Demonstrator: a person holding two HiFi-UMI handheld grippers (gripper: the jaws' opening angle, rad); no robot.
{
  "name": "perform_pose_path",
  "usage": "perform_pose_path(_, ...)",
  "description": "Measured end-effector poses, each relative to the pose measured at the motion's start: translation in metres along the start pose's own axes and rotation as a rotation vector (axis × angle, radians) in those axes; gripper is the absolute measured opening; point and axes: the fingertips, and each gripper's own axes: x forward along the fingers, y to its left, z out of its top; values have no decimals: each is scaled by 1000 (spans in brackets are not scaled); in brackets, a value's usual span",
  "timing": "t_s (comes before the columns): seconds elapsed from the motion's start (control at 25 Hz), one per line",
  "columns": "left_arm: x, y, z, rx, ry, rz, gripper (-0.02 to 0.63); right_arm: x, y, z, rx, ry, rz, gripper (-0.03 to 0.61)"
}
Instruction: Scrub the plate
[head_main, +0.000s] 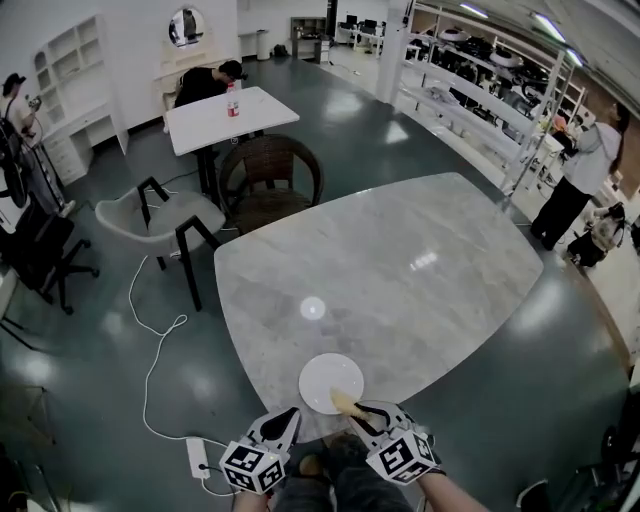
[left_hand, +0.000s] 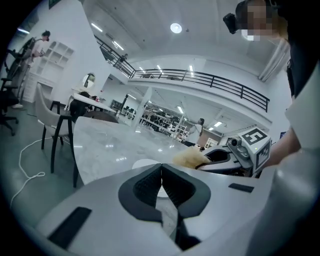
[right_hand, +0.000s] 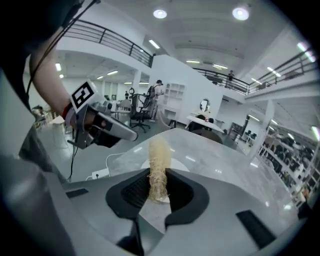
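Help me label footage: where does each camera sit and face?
Head view: on the person's head, facing steeply down at the table, plate, forearms, left gripper and right gripper.
Left gripper view: on the left gripper, facing along its shut jaws toward the right gripper.
Right gripper view: along jaws clamping the scrubber, toward the left gripper.
Shared: the plate.

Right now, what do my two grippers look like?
Both the left gripper and the right gripper have pale grey bodies that taper toward the jaws. Each has black ribbed pads and a white cube with black square markers at the back.
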Motion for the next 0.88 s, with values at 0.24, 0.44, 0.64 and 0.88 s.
perform_pose_path(0.24,13,10,-18,-9,90,47,11,36,0,-7,-206,76,110,84)
perform_pose_path(0.44,24,20,-25,-20,117,68,11,60,-5,-20,-419,146,140,84)
perform_pose_path(0.64,28,27,-26,-20,136,83,11,71,0,-25,-487,154,198,86)
perform_pose_path(0.88,30,35,-25,-36,138,92,11,70,9,-10,-394,94,285,175)
